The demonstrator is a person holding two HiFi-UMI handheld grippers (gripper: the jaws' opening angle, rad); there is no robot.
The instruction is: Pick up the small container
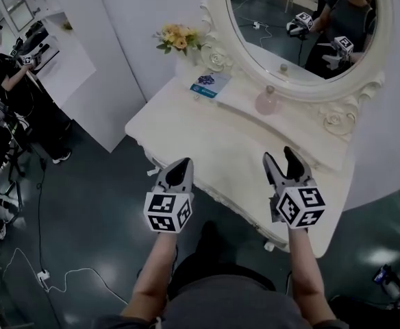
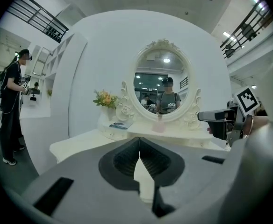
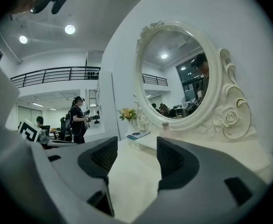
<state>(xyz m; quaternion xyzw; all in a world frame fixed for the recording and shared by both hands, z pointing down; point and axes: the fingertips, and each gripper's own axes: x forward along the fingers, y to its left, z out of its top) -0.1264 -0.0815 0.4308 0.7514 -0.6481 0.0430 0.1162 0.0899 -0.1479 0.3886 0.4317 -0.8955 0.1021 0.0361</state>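
The small, pink, translucent container (image 1: 267,101) stands on the raised back ledge of the cream carved dressing table (image 1: 186,132) — apart from both grippers. The left gripper's (image 1: 182,166) jaws meet, empty; the right gripper's (image 1: 279,156) stand wide apart — nothing between.

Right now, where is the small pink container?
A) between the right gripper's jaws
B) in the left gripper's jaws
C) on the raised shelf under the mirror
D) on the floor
C: the small pink container stands on the raised shelf below the mirror. It is ahead of the right gripper, whose jaws are apart with nothing between them, and of the left gripper, whose jaws are together.
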